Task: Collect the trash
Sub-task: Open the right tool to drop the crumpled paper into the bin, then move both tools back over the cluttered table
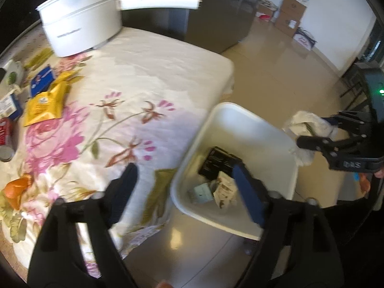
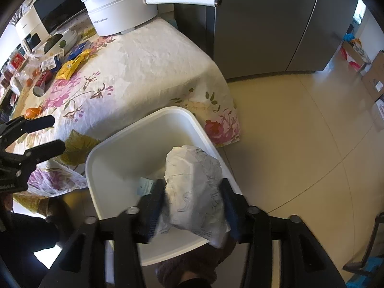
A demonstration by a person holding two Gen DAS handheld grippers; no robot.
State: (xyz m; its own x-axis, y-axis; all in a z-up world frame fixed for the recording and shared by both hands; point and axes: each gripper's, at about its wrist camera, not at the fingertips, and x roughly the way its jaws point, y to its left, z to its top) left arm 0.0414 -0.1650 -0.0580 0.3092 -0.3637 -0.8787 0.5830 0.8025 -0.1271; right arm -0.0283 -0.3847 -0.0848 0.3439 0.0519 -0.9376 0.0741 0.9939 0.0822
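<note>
A white trash bin stands on the floor beside the table; it also shows in the right wrist view. A black box and small wrappers lie inside it. My right gripper is shut on a crumpled white paper bag and holds it over the bin's near right rim; it shows in the left wrist view with the bag. My left gripper is open and empty, over the table edge and the bin's left rim.
The table has a floral cloth. On it are a white pot with a long handle, a yellow packet, a blue packet, a red can and orange wrapper. A steel fridge stands behind. Cardboard boxes line the far wall.
</note>
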